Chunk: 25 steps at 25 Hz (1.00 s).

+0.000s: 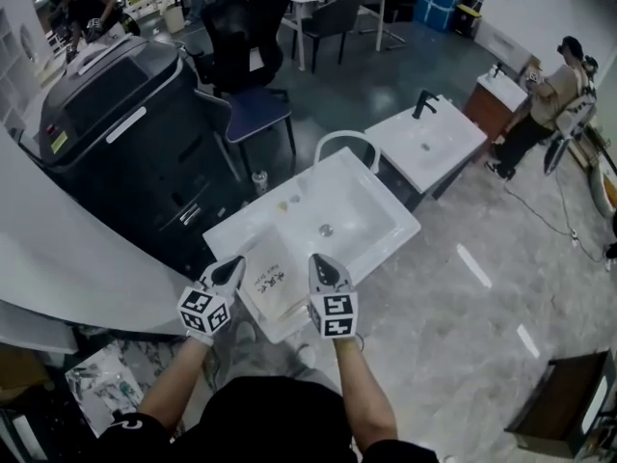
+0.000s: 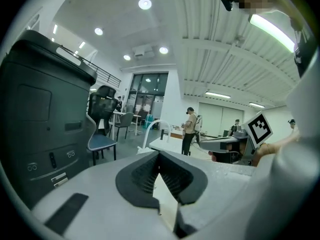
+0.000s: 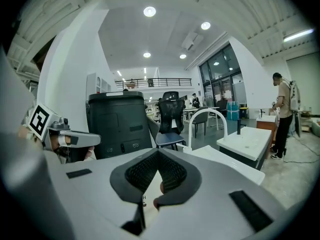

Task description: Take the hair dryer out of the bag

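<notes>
A beige paper bag [image 1: 273, 283] with dark print lies flat on the near end of a white basin top [image 1: 371, 220]. No hair dryer shows in any view. My left gripper [image 1: 231, 266] hovers at the bag's left edge with its jaws shut and nothing between them. My right gripper [image 1: 321, 261] is at the bag's right edge, also shut and empty. In the left gripper view the jaws [image 2: 159, 154] meet at the tip, and a strip of the bag [image 2: 167, 199] shows below them. The right gripper view shows the same closed tip [image 3: 158, 151].
A large black copier [image 1: 116, 133] stands at the left, with an office chair [image 1: 253, 85] behind it. A white arched faucet [image 1: 347, 143] rises at the basin's far end. A second basin [image 1: 429, 138] with a black tap is beyond. A person [image 1: 545, 99] stands at the far right.
</notes>
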Tool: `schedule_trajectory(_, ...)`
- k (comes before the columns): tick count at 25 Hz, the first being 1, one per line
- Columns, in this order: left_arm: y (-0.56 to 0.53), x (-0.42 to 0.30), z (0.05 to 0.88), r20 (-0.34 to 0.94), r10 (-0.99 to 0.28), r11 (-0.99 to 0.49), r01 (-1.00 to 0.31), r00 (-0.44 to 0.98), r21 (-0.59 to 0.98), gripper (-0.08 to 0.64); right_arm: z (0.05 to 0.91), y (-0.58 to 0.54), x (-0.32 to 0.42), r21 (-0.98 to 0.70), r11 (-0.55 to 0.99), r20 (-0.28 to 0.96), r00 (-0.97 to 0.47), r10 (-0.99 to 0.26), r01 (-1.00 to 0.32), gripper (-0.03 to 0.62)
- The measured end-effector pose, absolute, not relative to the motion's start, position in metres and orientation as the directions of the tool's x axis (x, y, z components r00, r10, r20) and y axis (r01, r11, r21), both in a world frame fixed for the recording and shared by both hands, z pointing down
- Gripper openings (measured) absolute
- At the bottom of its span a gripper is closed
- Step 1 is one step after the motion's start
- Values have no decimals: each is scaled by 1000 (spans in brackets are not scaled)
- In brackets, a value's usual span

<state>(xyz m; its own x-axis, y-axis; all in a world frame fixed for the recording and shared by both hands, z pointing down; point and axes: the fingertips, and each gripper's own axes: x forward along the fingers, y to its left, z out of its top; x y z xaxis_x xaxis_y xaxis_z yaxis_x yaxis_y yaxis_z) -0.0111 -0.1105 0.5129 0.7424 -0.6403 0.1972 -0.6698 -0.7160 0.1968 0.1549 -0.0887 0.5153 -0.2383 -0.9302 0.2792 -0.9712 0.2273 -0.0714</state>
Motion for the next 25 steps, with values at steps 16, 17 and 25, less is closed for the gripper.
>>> schedule_trajectory(16,-123,25,578,262,-299,-905,-360,917,227,-3,578,-97,161,-62,63,349,-81,-934,-996,-9)
schedule_trajectory(17,-116,30,589,276,-253,-918,-320,927,234,-3,585,-95,162,-63,50,357,-69,-931,-997,-9)
schedule_trajectory(25,-43,63,675,442,63,-975,-39,895,220,97,635,-51,173,-104,-56,425,7,-905,-993,-9)
